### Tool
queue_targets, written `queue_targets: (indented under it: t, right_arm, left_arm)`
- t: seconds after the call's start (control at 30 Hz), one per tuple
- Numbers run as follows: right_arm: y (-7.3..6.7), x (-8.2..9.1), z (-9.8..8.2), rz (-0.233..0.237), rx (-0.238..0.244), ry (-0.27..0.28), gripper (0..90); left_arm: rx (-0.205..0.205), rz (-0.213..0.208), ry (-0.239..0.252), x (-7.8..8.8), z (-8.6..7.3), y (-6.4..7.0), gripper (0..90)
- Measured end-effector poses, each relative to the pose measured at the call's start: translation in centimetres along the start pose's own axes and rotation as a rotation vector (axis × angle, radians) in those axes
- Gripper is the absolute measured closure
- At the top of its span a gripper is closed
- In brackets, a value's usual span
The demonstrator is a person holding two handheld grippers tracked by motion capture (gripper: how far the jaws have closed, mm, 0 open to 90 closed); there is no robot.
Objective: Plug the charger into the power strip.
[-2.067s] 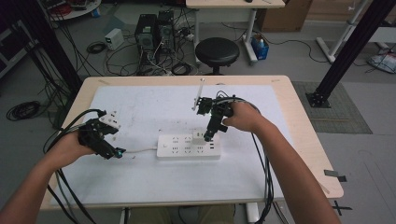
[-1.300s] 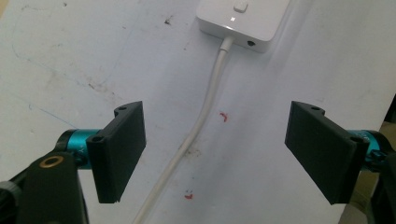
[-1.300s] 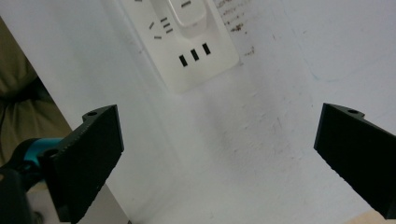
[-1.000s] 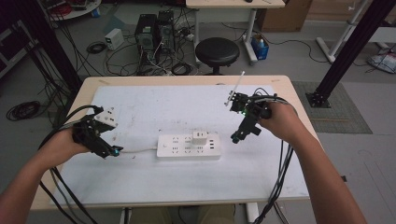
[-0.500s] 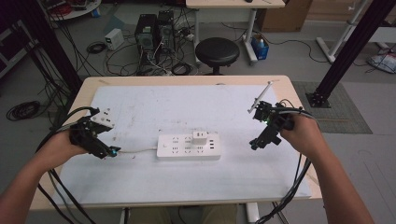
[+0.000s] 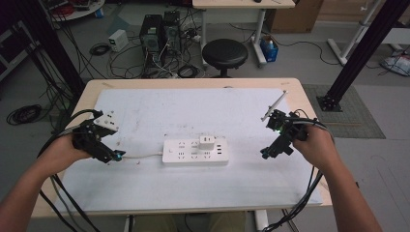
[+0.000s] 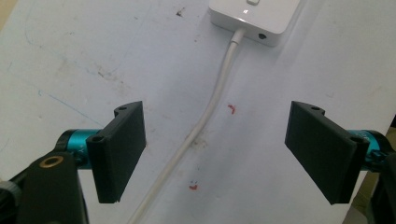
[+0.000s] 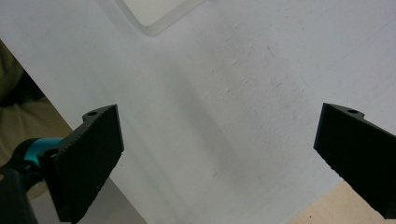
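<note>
Both grippers parked wide of the power strip, nothing grabbed

The power strip (image 6: 195, 151) lies mid-table on the white sheet (image 6: 193, 111) with a white charger (image 6: 207, 142) plugged into it. The left gripper (image 6: 115, 157) sits at the strip's 9 o'clock, jaws apart, straddling the strip's white cable (image 7: 205, 116) without pinching it. The right gripper (image 6: 270, 152) hangs at 3 o'clock, well apart from the strip, jaws spread wide over bare sheet.
</note>
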State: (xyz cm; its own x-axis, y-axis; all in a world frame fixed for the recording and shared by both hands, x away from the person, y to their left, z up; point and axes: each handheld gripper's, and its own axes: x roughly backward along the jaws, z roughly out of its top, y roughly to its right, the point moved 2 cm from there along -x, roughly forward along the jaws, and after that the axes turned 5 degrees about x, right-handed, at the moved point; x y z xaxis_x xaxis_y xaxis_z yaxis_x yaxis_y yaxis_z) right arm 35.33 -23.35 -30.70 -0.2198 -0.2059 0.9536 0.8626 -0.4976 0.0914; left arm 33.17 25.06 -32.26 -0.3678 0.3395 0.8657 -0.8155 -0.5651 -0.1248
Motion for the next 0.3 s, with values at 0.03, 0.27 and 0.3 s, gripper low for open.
queue_targets:
  t: [0.03, 0.27, 0.3]
  right_arm:
    - [-0.02, 0.10, -0.10, -0.003, 0.001, 0.008, 0.8]
    - [-0.33, 0.06, -0.68, -0.004, -0.013, 0.017, 0.8]
    - [-0.28, -0.03, -0.99, -0.005, -0.025, 0.022, 0.8]
  left_arm:
    - [0.003, 0.000, 0.003, -0.02, 0.00, 0.02, 20.4]
    - [0.002, 0.002, 0.012, -0.02, 0.05, 0.02, 20.4]
    - [0.009, 0.006, 0.013, -0.03, 0.04, -0.03, 20.4]
